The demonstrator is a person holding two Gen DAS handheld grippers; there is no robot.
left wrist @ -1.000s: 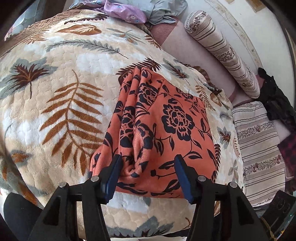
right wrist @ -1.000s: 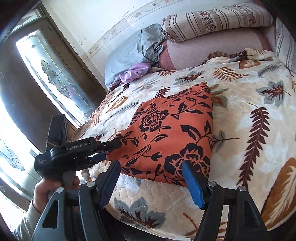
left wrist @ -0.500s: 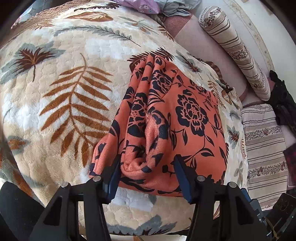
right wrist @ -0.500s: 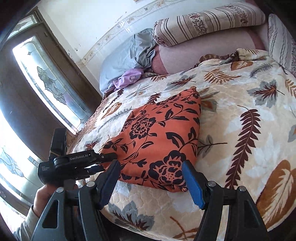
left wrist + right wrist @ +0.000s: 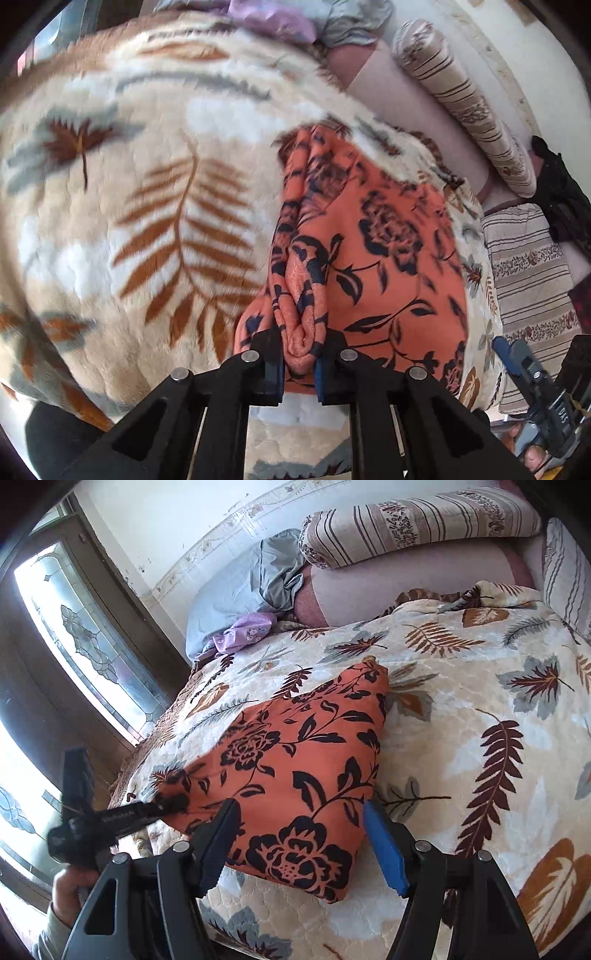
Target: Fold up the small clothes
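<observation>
Garment (image 5: 388,258), orange with black flowers, folded; left hand-held gripper (image 5: 299,365) just closed pinching its bunched corner.

Matt orange floral cloth (image 5: 388,258) lies on a plush, quilted leaf-print blanket (image 5: 129,221).

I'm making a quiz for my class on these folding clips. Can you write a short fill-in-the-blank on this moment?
1. The left tongs are shut on the near edge of the ____ flowered cloth.
2. The right tongs are ____, their pads either side of the cloth's near corner.
3. The cloth lies on a blanket printed with ____.

Missing words: orange; open; leaves
</observation>
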